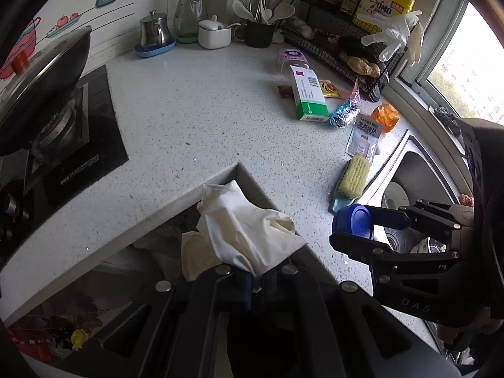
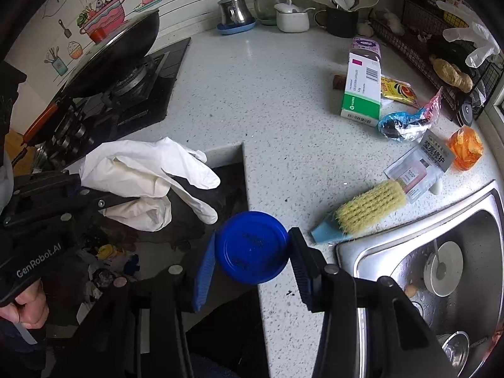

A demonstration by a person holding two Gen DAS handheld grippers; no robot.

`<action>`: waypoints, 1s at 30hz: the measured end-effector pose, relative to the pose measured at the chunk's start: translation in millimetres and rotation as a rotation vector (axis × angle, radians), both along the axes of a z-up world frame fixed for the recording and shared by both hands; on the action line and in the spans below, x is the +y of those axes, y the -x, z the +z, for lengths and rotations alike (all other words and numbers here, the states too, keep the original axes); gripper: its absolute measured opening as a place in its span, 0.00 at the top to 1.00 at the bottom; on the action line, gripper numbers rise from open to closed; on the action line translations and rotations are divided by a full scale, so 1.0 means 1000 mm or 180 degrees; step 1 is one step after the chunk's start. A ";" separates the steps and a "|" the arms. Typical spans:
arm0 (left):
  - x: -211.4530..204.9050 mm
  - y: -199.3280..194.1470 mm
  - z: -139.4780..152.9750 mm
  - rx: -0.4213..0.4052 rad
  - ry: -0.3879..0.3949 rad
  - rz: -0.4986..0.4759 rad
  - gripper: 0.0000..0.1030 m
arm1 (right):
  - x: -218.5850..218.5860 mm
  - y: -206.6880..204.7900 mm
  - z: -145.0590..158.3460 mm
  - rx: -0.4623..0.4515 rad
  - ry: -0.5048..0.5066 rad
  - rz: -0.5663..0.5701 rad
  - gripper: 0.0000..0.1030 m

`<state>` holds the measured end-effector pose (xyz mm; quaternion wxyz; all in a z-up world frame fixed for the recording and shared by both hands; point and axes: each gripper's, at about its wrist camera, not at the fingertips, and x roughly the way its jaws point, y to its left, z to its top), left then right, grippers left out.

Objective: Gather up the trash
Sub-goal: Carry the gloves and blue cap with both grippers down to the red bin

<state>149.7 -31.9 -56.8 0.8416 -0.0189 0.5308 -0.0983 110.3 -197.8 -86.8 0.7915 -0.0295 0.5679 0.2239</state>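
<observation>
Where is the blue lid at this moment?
The blue lid is between the right gripper fingers, at the counter edge, near the scrub brush and sink.

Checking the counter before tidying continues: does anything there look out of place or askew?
Yes. A green-and-white cardboard box lies tipped across a purple-capped clear bottle among crumpled wrappers, and a yellow-bristled scrub brush lies on its side at the steel sink rim.

counter [image 1: 195, 119] between stove and sink
stove [image 1: 78, 145] lies left, sink [image 2: 419, 249] right; brush [image 2: 367, 208] just beside the sink, medicine box [image 2: 362, 91] behind it.
</observation>
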 end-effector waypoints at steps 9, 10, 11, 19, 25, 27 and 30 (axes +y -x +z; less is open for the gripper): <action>0.040 0.040 -0.035 0.0267 -0.0022 0.0237 0.97 | 0.036 0.029 -0.028 0.0162 -0.0009 0.0073 0.59; 0.044 0.043 -0.042 0.0323 -0.0026 0.0238 0.97 | 0.040 0.031 -0.033 0.0191 0.0012 0.0073 0.59; 0.049 0.045 -0.049 0.0372 -0.0040 0.0229 0.97 | 0.045 0.032 -0.038 0.0217 0.0045 0.0072 0.58; 0.080 0.048 -0.121 0.0716 0.0027 -0.0032 0.97 | 0.077 0.049 -0.089 0.0318 0.0230 -0.0208 0.58; 0.099 0.035 -0.203 0.0936 0.0103 -0.0202 0.97 | 0.097 0.057 -0.151 0.0377 0.0270 -0.0529 0.58; 0.103 0.032 -0.234 0.0946 0.0072 -0.0299 0.97 | 0.100 0.058 -0.178 0.0401 0.0258 -0.0636 0.58; 0.104 0.027 -0.285 0.0945 -0.0056 -0.0489 0.97 | 0.105 0.058 -0.226 0.0381 0.0305 -0.0788 0.58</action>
